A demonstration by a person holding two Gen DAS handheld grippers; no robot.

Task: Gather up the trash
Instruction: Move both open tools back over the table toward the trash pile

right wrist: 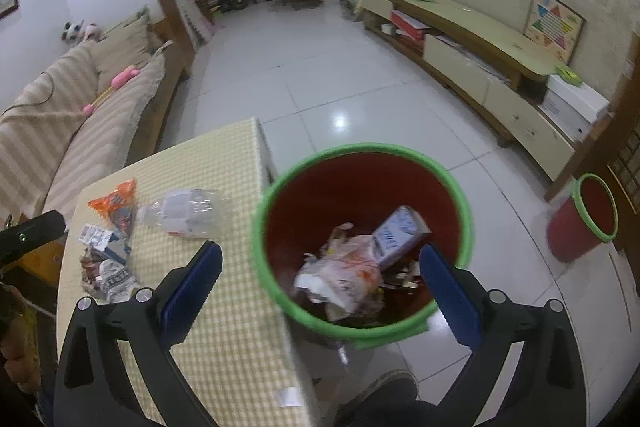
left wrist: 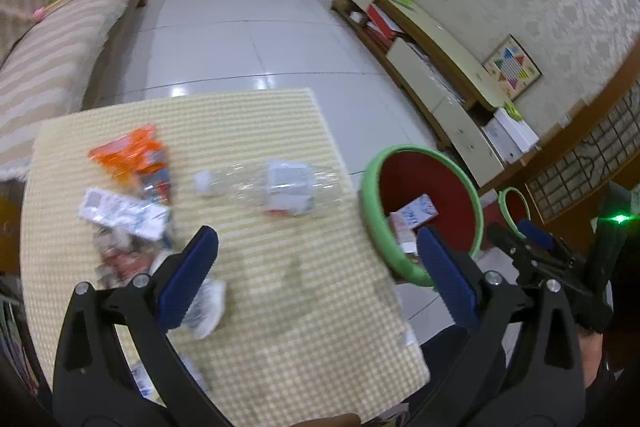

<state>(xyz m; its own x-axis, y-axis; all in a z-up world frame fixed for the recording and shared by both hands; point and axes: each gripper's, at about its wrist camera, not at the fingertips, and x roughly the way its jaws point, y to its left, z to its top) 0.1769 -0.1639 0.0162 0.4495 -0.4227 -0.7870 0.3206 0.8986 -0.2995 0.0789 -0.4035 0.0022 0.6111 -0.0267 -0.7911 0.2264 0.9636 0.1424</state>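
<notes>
In the left wrist view, the left claw (left wrist: 318, 267) is seen spread wide with nothing between its blue pads, held above the counter (left wrist: 256, 315), which is covered in a yellow checked cloth. A clear plastic bottle (left wrist: 272, 187) lies on its side at about 12 o'clock from the claw, cap end toward 9 o'clock. An orange wrapper (left wrist: 128, 151) is found at 10 o'clock, and just below it a heap of printed wrappers (left wrist: 124, 215) with a white crumpled piece (left wrist: 208, 307) close to the left pad. A red bin with a green rim (left wrist: 424, 211) stands just off the counter's edge at 2 o'clock, a small carton visible inside. The right claw (left wrist: 532, 235) is seen at 3 o'clock near that bin; how far it is open cannot be told from here. In the right wrist view, the right claw (right wrist: 320, 281) is likewise held wide apart and grips nothing, poised over the bin (right wrist: 360, 151), in which crumpled paper (right wrist: 344, 275) and a carton (right wrist: 400, 235) lie. The bottle (right wrist: 188, 213), orange wrapper (right wrist: 116, 203) and wrapper heap (right wrist: 108, 263) rest on the counter (right wrist: 224, 327) at 10 o'clock. A second red bin (right wrist: 580, 223) stands on the floor at 3 o'clock.
</notes>
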